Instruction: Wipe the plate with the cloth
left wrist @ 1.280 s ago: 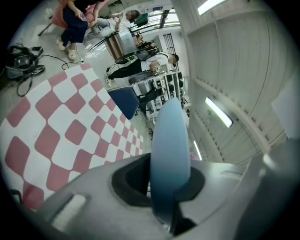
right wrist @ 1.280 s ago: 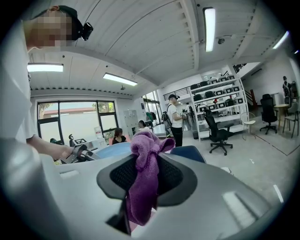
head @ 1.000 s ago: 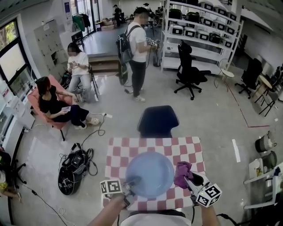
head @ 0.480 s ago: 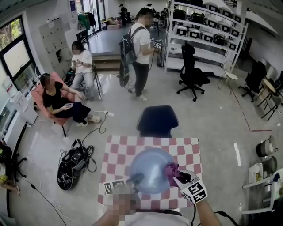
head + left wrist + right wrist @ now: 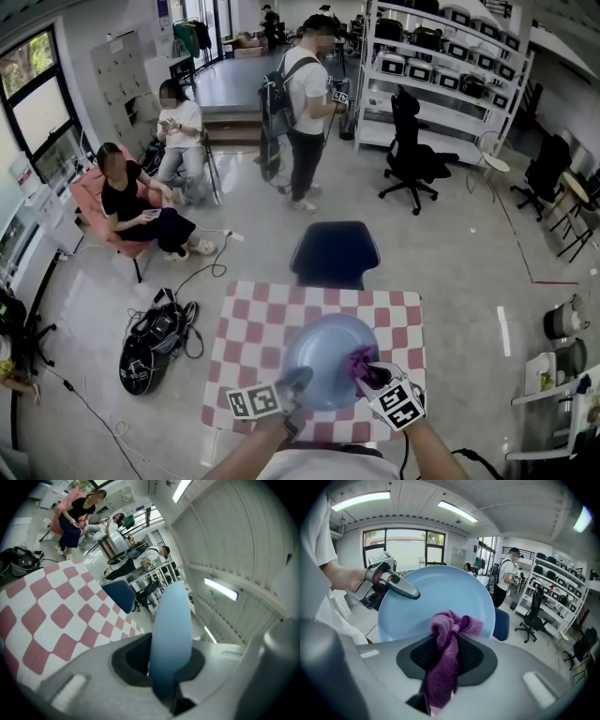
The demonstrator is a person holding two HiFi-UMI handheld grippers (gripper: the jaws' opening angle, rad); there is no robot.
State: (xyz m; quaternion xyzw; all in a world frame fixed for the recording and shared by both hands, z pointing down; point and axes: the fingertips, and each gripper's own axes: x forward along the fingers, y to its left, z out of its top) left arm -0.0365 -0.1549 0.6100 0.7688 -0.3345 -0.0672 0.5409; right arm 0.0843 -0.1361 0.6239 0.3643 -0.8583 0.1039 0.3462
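Note:
A pale blue plate is held up above the checked table, its face turned to the right. My left gripper is shut on the plate's near-left rim; in the left gripper view the plate stands edge-on between the jaws. My right gripper is shut on a purple cloth and presses it against the plate's right side. In the right gripper view the cloth bunches against the plate's face, and the left gripper clamps the rim at upper left.
A dark blue chair stands at the table's far side. A black bag with cables lies on the floor left of the table. Two seated people and a standing person are farther back. Shelves line the far right.
The plate has been lifted off the table and tilted. My right gripper has brought the cloth leftward from beside the plate onto its face.

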